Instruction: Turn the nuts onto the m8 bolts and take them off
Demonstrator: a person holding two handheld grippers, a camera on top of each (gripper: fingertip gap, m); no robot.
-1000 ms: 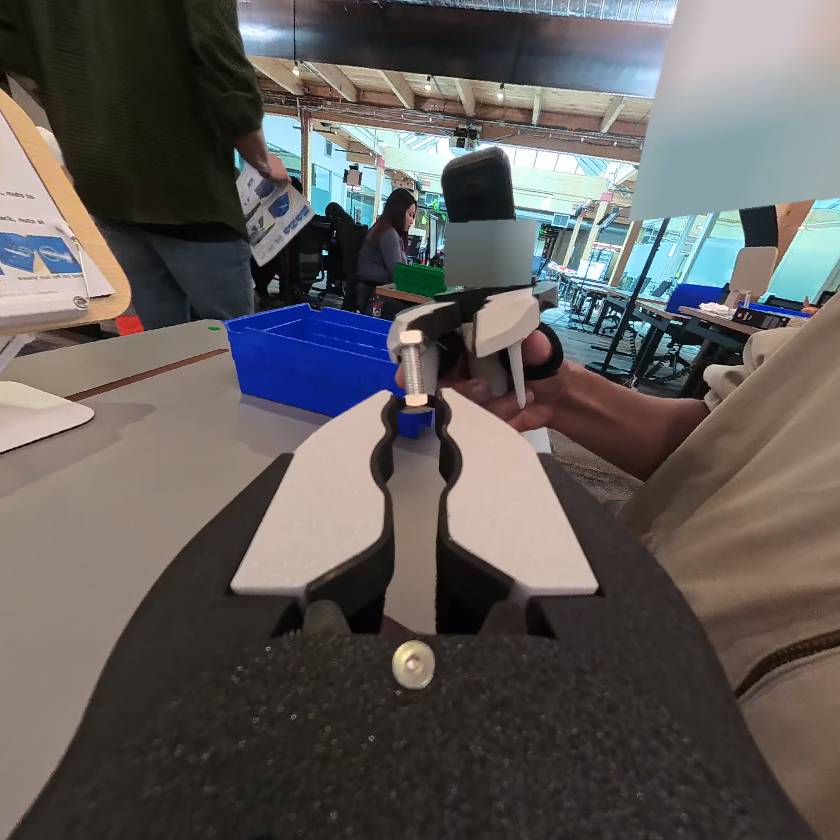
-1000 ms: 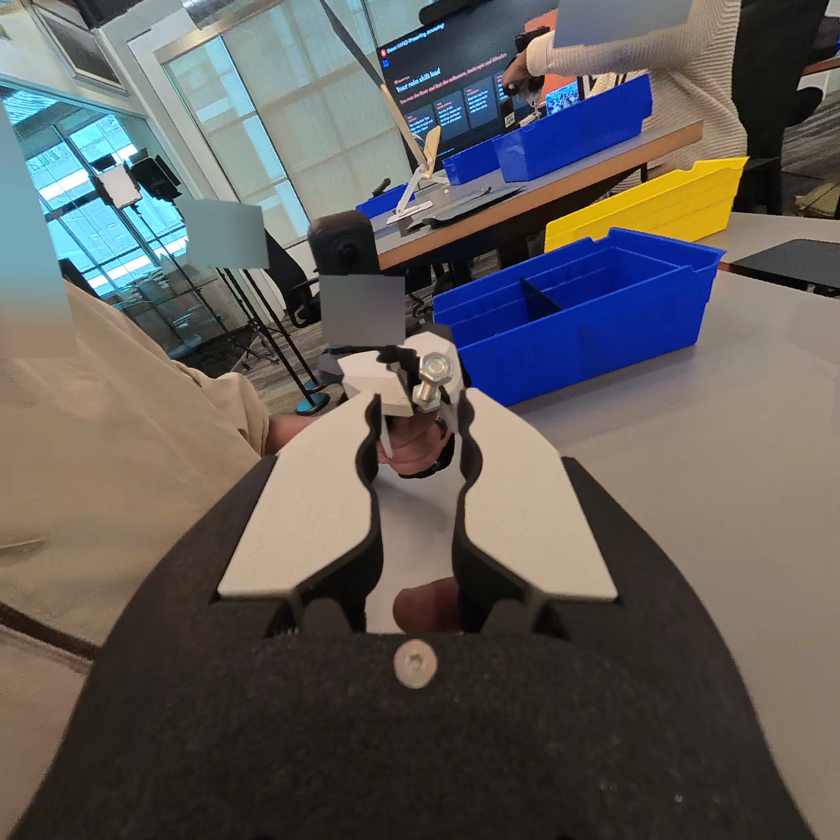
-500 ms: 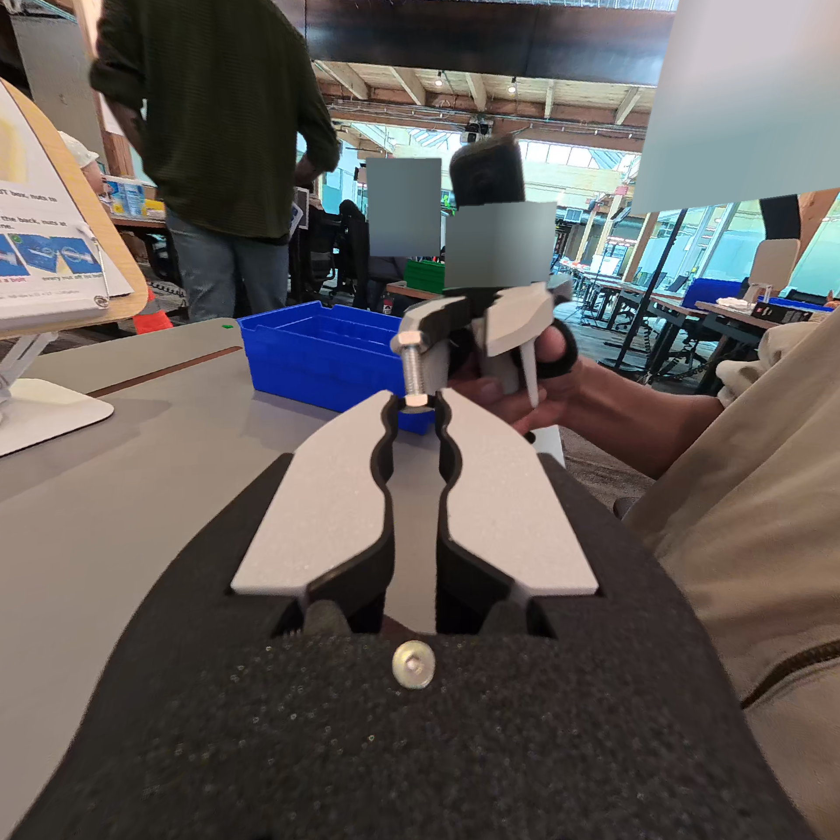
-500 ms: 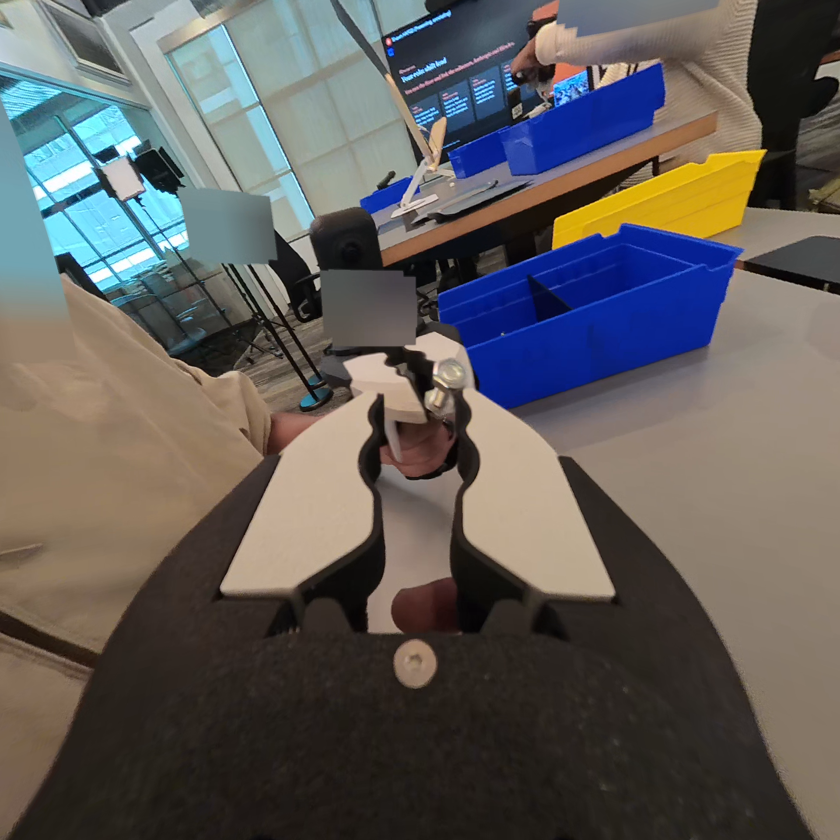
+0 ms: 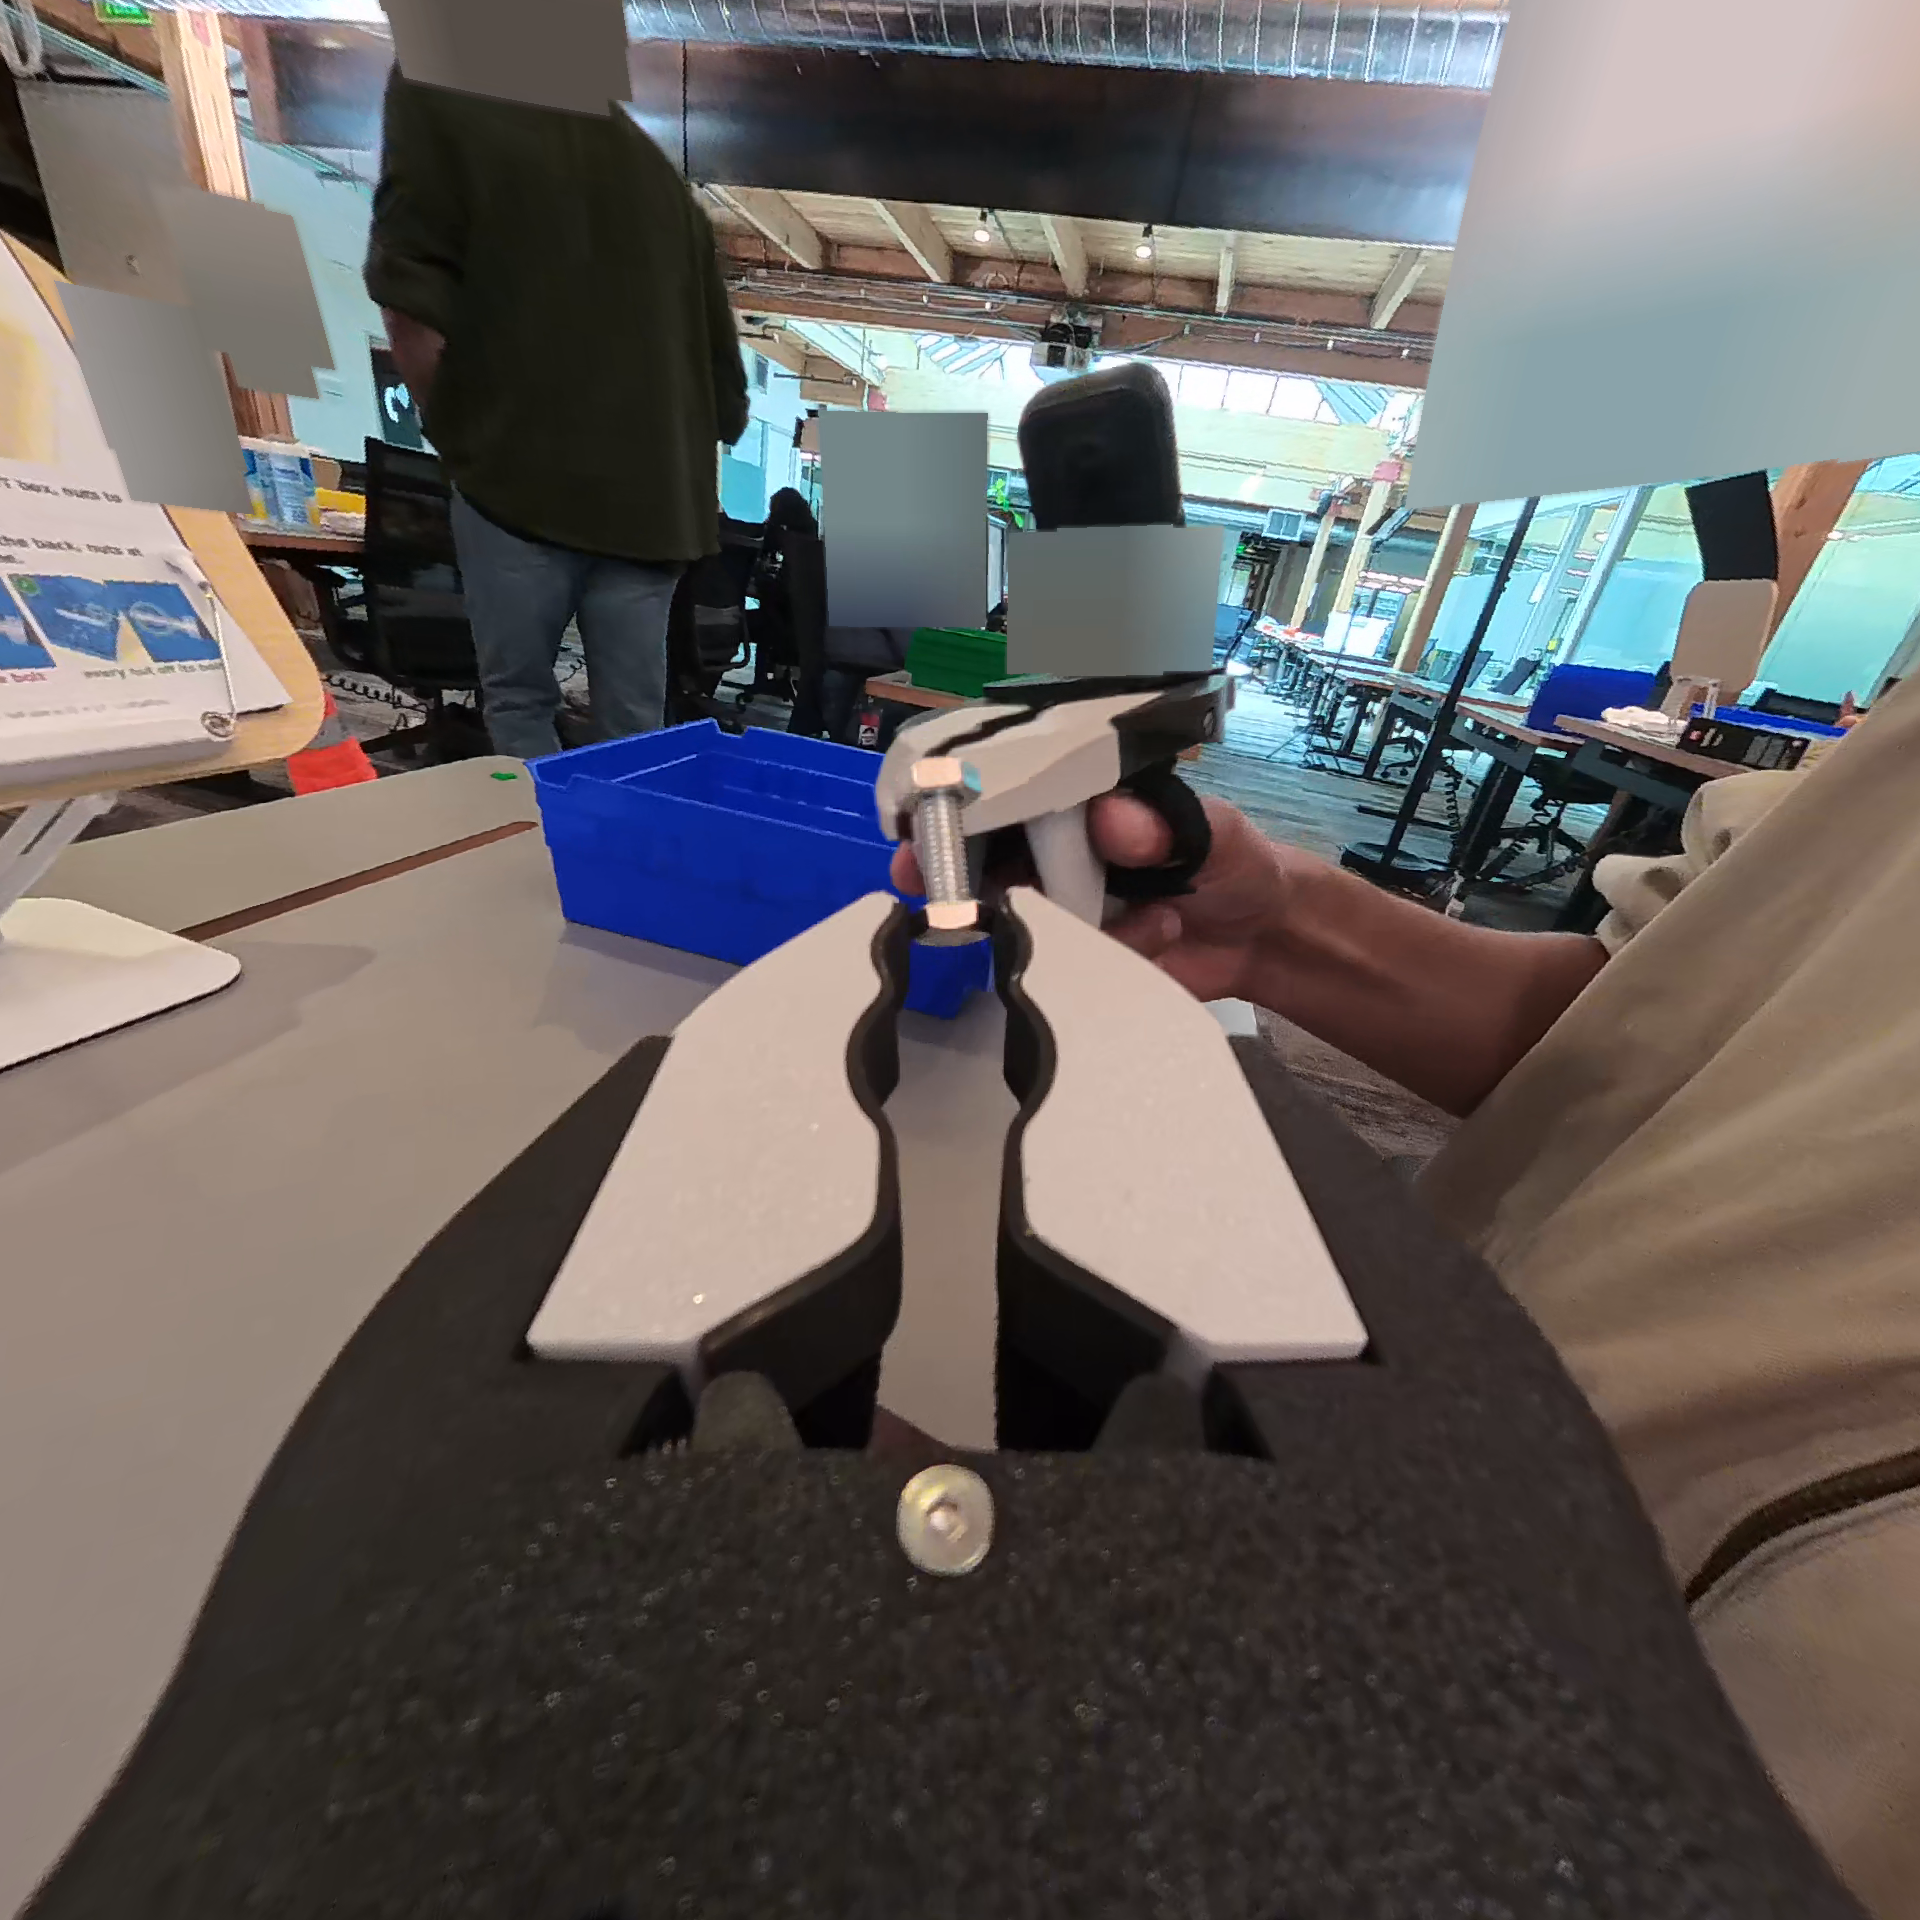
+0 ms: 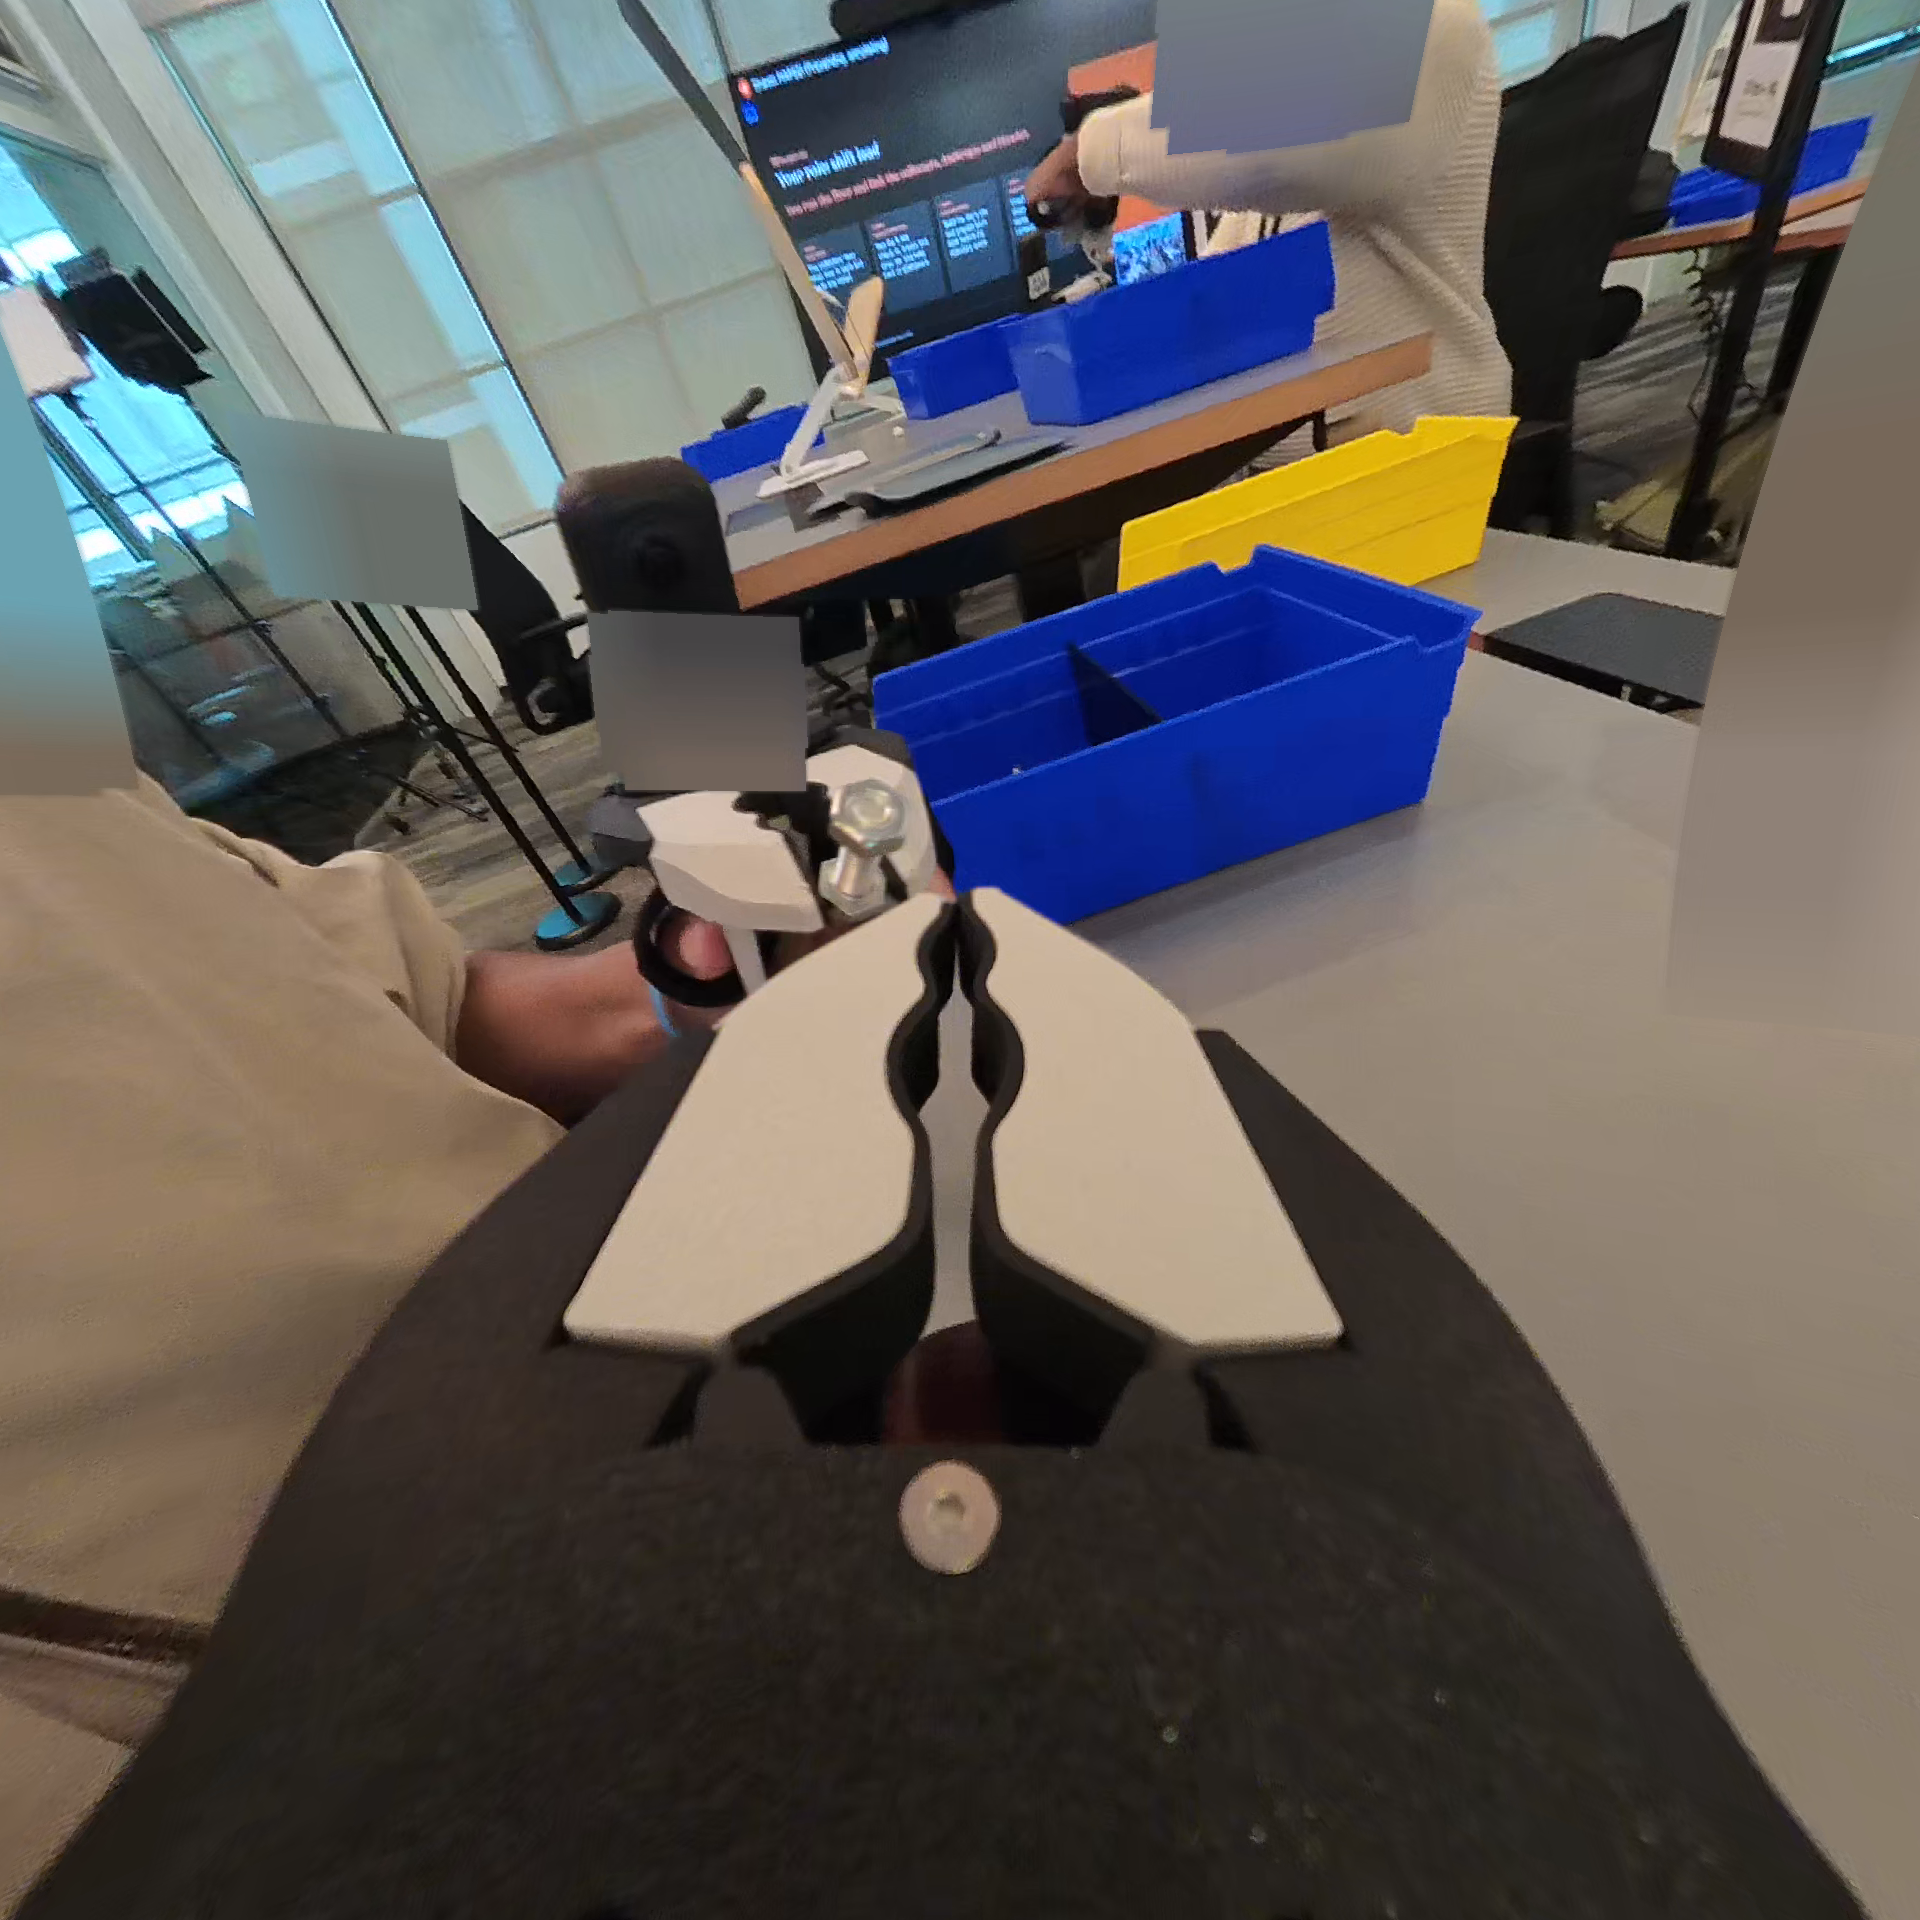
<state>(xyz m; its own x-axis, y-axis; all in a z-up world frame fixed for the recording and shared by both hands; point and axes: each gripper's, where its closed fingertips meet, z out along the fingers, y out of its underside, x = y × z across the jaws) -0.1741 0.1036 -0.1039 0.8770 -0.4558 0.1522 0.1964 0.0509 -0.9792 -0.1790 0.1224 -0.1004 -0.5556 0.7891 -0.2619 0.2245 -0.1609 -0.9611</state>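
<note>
A silver bolt point(image 5: 943, 842) stands upright, hex head up, with a nut point(image 5: 951, 914) at its lower end. My left gripper point(image 5: 948, 923) is shut on the nut and holds the bolt above the grey table point(image 5: 260, 1091). In the right wrist view, the left gripper point(image 6: 831, 894) holds the bolt point(image 6: 857, 852) just left of my right gripper point(image 6: 956, 909). The right gripper is shut, with nothing between its pads. In the left wrist view, the right gripper point(image 5: 920, 764) sits with its tips beside the bolt's head.
A blue divided bin point(image 6: 1195, 790) stands on the table beyond the grippers and also shows in the left wrist view point(image 5: 707, 831). A yellow bin point(image 6: 1330, 509) lies farther back. A document stand point(image 5: 104, 644) is at the left. A person point(image 5: 551, 364) stands behind the table. Less than 4 cm separates the two grippers' tips.
My right gripper was open at the bolt's head and has shut on air; the bolt now stands to the left of its tips. My left gripper's grasp on the nut has not changed.
</note>
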